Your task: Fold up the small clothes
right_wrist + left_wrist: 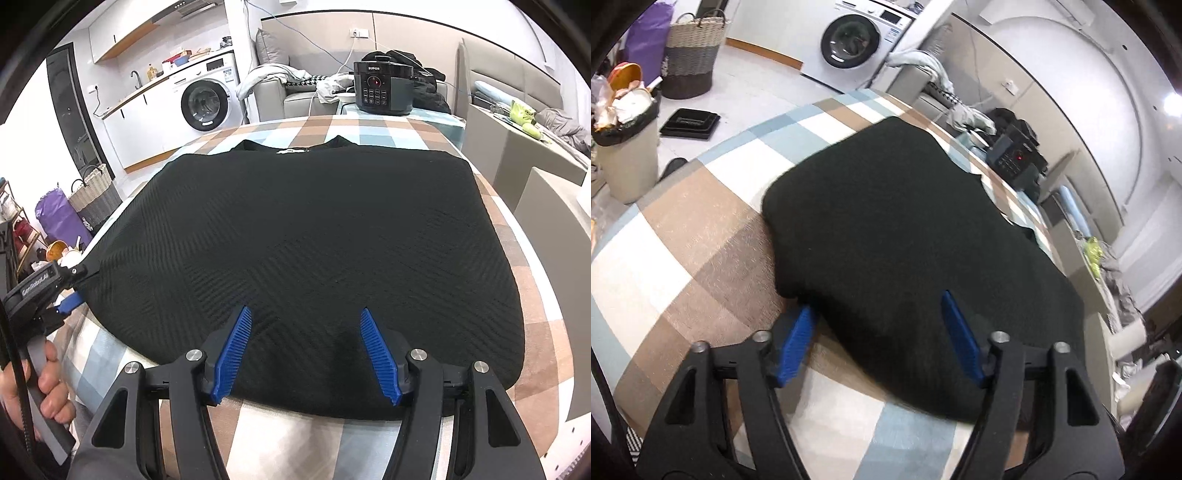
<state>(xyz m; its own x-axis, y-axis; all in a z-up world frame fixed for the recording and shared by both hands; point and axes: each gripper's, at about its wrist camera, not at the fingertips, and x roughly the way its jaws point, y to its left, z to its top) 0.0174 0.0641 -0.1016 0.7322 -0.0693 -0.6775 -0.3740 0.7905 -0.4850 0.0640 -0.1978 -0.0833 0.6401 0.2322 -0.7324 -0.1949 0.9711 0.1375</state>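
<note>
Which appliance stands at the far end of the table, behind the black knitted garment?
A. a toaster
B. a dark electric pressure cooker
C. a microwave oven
B: a dark round electric pressure cooker with a button panel stands beyond the black knitted garment.
</note>
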